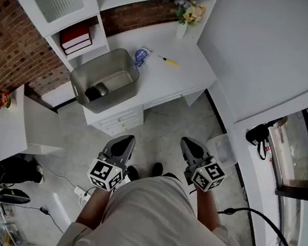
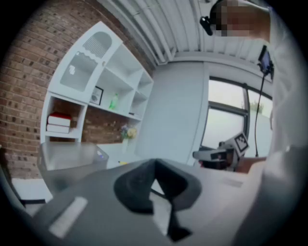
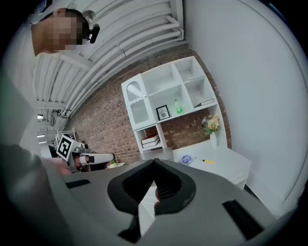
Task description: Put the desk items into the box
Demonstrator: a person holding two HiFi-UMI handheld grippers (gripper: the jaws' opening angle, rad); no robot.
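A grey metal box [image 1: 106, 79] stands on the left part of the white desk [image 1: 177, 77], with a dark item [image 1: 96, 91] inside it. A blue round item [image 1: 141, 57] and a yellow pen [image 1: 168, 61] lie on the desk to the right of the box. Both grippers hang over the floor, well short of the desk and close to the person's body. My left gripper [image 1: 121, 146] and right gripper [image 1: 191, 150] are shut with nothing in them. The right gripper view shows the box [image 3: 161, 153], the blue item [image 3: 186, 158] and the pen [image 3: 208, 161] far ahead.
A vase of flowers [image 1: 187, 13] stands at the desk's back right corner. Red books [image 1: 75, 37] lie in the white shelf unit above the box. A white side table [image 1: 8, 127] stands to the left, with cables and gear on the floor at lower left.
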